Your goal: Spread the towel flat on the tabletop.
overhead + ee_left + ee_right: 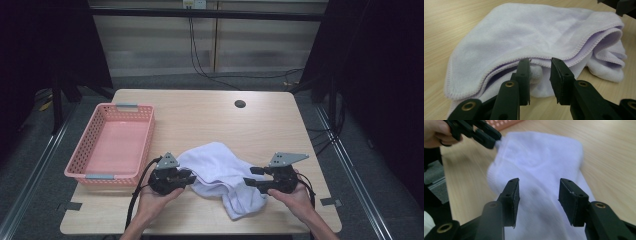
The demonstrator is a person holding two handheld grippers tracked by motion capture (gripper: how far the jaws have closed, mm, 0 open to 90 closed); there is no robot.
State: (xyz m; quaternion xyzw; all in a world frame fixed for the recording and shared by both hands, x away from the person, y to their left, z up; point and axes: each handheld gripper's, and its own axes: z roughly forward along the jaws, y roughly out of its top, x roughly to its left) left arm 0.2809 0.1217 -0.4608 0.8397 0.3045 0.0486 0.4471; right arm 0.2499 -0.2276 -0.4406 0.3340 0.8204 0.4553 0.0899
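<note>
A pale lilac towel lies crumpled on the wooden table, near its front edge. My left gripper is at the towel's left side. In the left gripper view its jaws stand a little apart with a fold of the towel's hemmed edge between them, and the pads do not press on it. My right gripper is at the towel's right side. Its jaws are open above the cloth with nothing between the pads. The left gripper also shows at the towel's far corner.
A pink perforated basket with nothing in it stands at the left of the table, close behind the left gripper. A round cable hole sits at the back. The table's front edge is just below both hands.
</note>
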